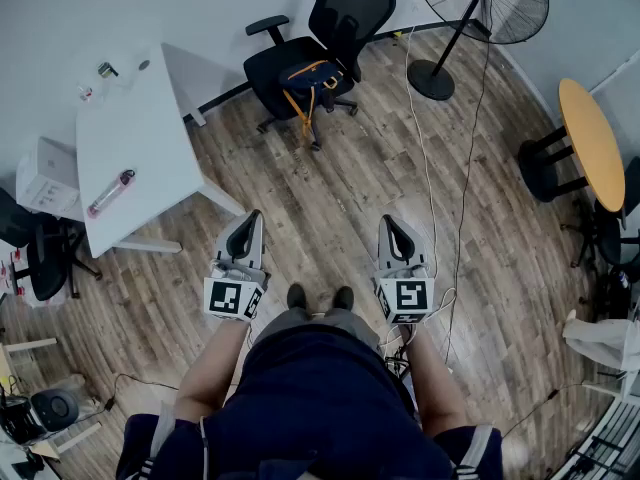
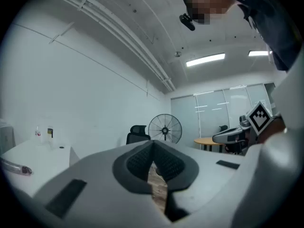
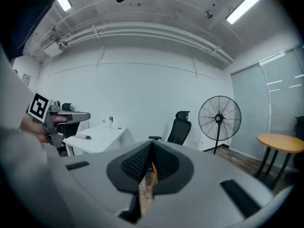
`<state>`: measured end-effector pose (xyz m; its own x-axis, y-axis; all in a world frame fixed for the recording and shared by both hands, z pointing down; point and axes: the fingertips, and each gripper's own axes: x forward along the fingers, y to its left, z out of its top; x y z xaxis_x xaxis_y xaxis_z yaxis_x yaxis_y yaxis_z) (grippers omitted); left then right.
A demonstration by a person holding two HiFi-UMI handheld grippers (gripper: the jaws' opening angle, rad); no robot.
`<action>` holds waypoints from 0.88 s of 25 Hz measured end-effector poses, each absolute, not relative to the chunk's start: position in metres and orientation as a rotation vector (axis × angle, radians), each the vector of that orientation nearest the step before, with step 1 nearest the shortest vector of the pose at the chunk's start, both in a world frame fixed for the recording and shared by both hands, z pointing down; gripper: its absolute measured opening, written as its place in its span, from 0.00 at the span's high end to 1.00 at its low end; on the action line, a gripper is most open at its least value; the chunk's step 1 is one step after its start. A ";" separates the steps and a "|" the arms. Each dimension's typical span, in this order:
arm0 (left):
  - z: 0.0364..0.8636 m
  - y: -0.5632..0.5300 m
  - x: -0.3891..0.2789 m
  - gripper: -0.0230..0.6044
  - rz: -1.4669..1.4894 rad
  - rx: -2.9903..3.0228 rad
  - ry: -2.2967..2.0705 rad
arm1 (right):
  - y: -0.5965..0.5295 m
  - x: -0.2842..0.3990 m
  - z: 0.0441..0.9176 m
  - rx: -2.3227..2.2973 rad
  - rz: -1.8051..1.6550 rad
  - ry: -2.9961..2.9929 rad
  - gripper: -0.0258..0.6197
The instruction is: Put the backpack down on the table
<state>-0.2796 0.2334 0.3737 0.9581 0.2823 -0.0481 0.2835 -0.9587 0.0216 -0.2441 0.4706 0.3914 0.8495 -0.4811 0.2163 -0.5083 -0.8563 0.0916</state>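
Our left gripper (image 1: pixel 251 218) has its jaws closed tip to tip with nothing between them, and our right gripper (image 1: pixel 391 224) is closed and empty in the same way. In each gripper view the ribbed dark pads meet at the front, and only a sliver of plank floor (image 1: pixel 350 183) shows through the slot behind them. We hold the two grippers side by side and apart at waist height. Both point forward, the right one tipped slightly down, and our black shoes (image 1: pixel 320 297) show between them.

The dark blue backpack with orange straps (image 1: pixel 302 74) lies ahead of us on the seat of a black office chair (image 1: pixel 345 13), with one strap hanging over the seat's front edge. It is well apart from both grippers.

The white rectangular table (image 1: pixel 140 138) stands to our left, just beside the chair. A clear bottle with a pink end (image 1: pixel 111 192) lies on it near its front edge. A black pedestal fan (image 1: pixel 480 3) stands to the right of the chair.
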 end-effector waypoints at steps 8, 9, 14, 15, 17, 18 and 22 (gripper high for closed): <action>0.374 0.235 -0.277 0.96 -0.067 3.089 0.444 | 0.471 -0.239 0.393 2.880 0.288 -0.775 0.97; 0.373 0.235 -0.277 0.96 -0.067 3.090 0.444 | 0.471 -0.239 0.393 2.880 0.288 -0.775 0.97; 0.374 0.235 -0.277 0.96 -0.063 3.092 0.442 | 0.472 -0.238 0.392 2.885 0.278 -0.772 0.97; 0.374 0.235 -0.277 0.96 -0.062 3.093 0.441 | 0.472 -0.238 0.391 2.886 0.275 -0.771 0.97; 0.375 0.235 -0.276 0.96 -0.057 3.094 0.441 | 0.473 -0.237 0.391 2.889 0.267 -0.766 0.97; 0.375 0.235 -0.276 0.96 -0.055 3.095 0.442 | 0.474 -0.237 0.391 2.892 0.262 -0.763 0.97; 0.376 0.236 -0.275 0.96 -0.055 3.097 0.445 | 0.473 -0.235 0.389 2.897 0.234 -0.767 0.96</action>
<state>-0.2754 0.2362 0.3764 0.9590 0.2811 -0.0366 0.2815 -0.9595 0.0076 -0.2355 0.4734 0.3888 0.8583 -0.4789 0.1840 -0.5000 -0.8612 0.0909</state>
